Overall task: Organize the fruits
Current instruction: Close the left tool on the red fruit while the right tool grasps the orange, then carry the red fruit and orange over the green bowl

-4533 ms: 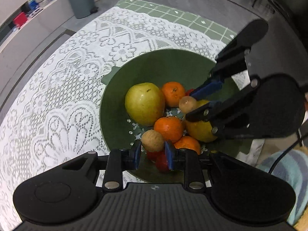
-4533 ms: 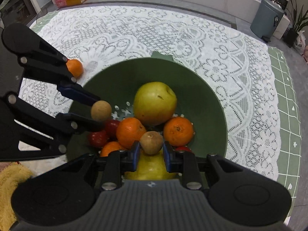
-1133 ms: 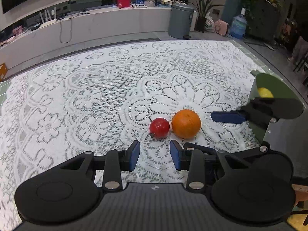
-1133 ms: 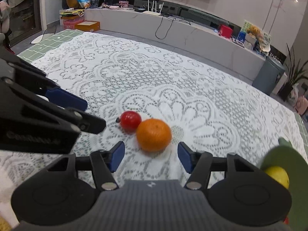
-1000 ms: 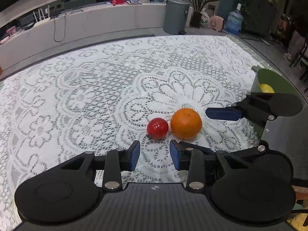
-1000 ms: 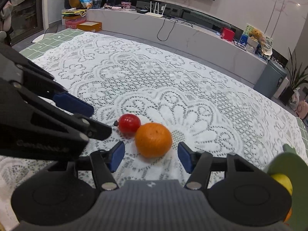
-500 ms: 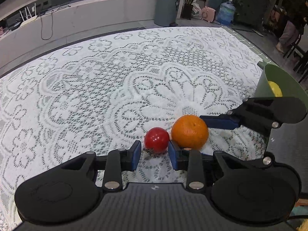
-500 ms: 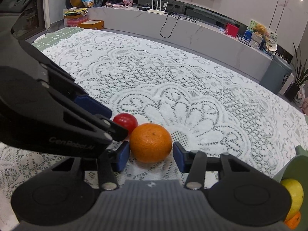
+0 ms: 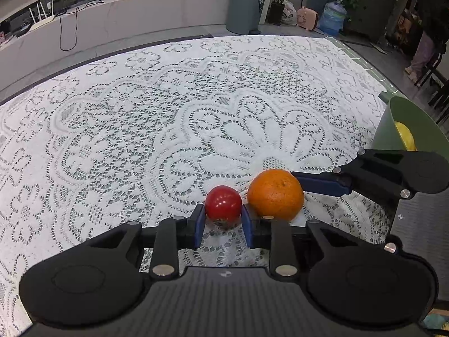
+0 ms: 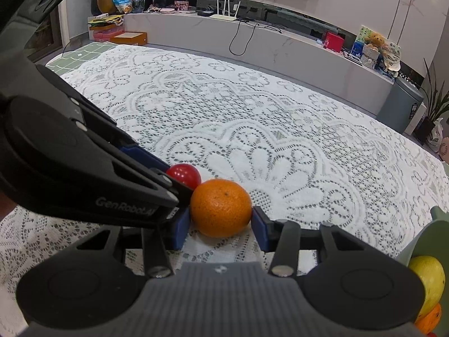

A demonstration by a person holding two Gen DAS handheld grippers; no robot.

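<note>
A small red tomato (image 9: 223, 205) and an orange (image 9: 275, 193) lie side by side, touching, on the white lace tablecloth (image 9: 168, 118). My left gripper (image 9: 223, 220) is shut on the tomato, one blue pad against each side. My right gripper (image 10: 220, 221) is shut on the orange (image 10: 221, 207), its pads touching both flanks. In the right wrist view the left gripper's fingers (image 10: 140, 151) reach in from the left and hide part of the tomato (image 10: 183, 174). A right finger (image 9: 322, 186) shows beside the orange in the left wrist view.
A green bowl (image 9: 393, 129) stands at the right edge of the cloth, holding a yellow fruit (image 10: 426, 278) and another orange (image 10: 429, 318). Beyond the table are a grey bin (image 9: 245, 8) and a long low shelf (image 10: 280, 45).
Both grippers have come closer to the two fruits and their jaws have narrowed. The left pads now grip the tomato and the right pads touch the orange.
</note>
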